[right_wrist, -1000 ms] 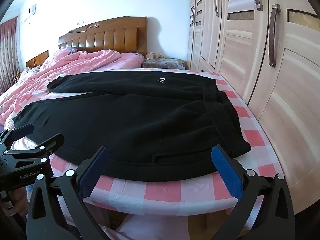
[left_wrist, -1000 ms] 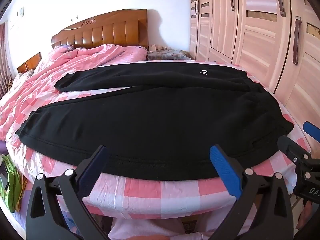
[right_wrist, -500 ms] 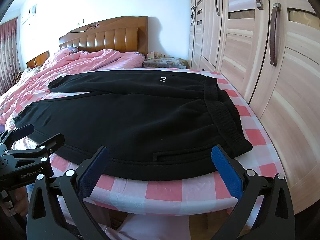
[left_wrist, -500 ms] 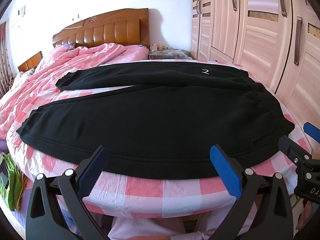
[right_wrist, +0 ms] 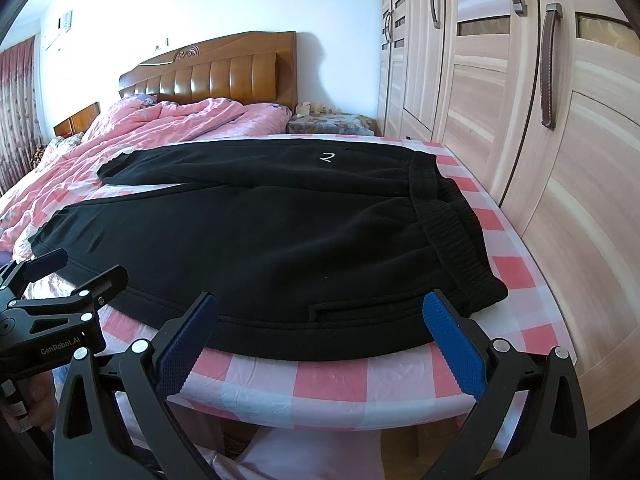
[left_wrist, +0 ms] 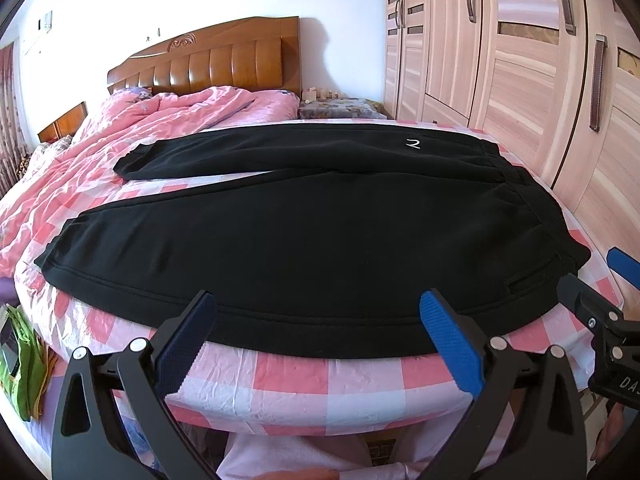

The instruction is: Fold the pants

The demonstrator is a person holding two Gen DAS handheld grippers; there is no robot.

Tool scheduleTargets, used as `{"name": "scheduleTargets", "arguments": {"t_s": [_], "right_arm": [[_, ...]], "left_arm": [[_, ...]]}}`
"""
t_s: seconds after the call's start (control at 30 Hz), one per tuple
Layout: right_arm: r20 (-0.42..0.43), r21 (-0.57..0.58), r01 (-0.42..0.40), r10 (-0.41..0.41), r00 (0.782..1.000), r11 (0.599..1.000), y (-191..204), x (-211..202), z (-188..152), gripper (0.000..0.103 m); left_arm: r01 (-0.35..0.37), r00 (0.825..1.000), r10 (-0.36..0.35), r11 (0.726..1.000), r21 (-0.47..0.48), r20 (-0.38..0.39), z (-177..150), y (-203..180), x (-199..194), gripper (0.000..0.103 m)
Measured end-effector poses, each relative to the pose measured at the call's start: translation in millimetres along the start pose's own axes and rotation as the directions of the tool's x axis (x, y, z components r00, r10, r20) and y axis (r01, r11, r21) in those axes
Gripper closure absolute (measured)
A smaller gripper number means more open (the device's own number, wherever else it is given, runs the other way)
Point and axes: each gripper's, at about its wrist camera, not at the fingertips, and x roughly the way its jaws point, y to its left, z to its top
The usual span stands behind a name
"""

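Observation:
Black pants [left_wrist: 312, 232] lie spread flat on the bed, waistband to the right, legs reaching left, a small white logo on the far leg; they also show in the right wrist view [right_wrist: 280, 240]. My left gripper [left_wrist: 316, 332] is open and empty, hovering at the bed's near edge just in front of the near leg's side seam. My right gripper [right_wrist: 320, 332] is open and empty by the near edge close to the waistband corner [right_wrist: 480, 284]. Each gripper shows in the other's view: the right one [left_wrist: 592, 284], the left one [right_wrist: 76, 268].
The bed has a pink-and-white checked sheet [left_wrist: 320, 376] and a crumpled pink quilt [left_wrist: 132, 132] at the far left by the wooden headboard [left_wrist: 208, 60]. A tall wooden wardrobe [right_wrist: 520, 100] stands close along the right side. Green cloth [left_wrist: 20, 360] lies low left.
Both grippers have risen and edged slightly forward toward the pants' near edge; the pants have not moved.

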Motion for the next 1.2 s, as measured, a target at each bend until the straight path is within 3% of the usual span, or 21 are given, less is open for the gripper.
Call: {"name": "scheduleTargets", "arguments": {"t_s": [1.2], "right_arm": [[-0.003, 0.01, -0.012, 0.012, 1.0, 1.0, 6.8, -0.1, -3.5, 0.004]], "left_arm": [[-0.011, 1.0, 0.011, 1.0, -0.011, 0.0, 2.5, 1.2, -3.2, 0.001]]}}
